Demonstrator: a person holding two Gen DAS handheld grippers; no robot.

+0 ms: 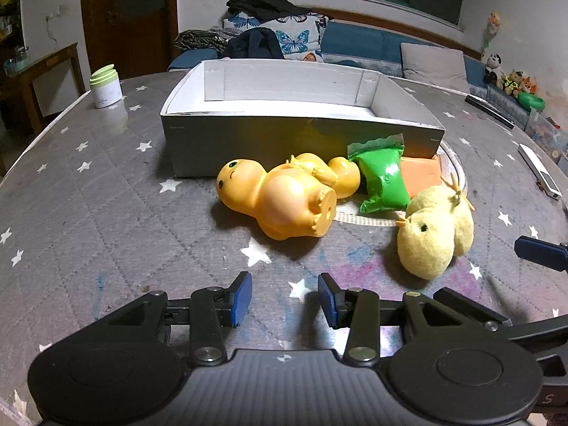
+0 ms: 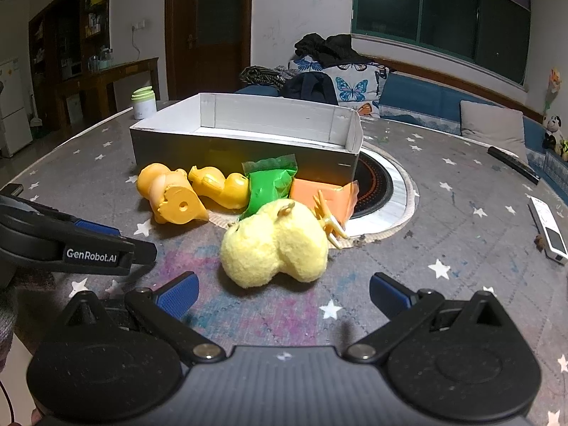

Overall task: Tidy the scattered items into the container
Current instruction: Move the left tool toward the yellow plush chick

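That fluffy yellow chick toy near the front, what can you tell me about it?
The plush chick is pale yellow and fuzzy, made of two rounded lumps, a head and a body. It has a small black eye, an orange beak and thin golden plastic-looking feet sticking out. It lies tipped on its side on the star-patterned table cover, nearest of all the toys, just ahead of the open right gripper. Neither gripper touches it. The green packet lies right behind it; whether they touch is unclear.

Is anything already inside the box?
No, as far as the views show: the box shows only bare white inner walls and floor, while the plush chick and the other toys lie on the table in front of it.
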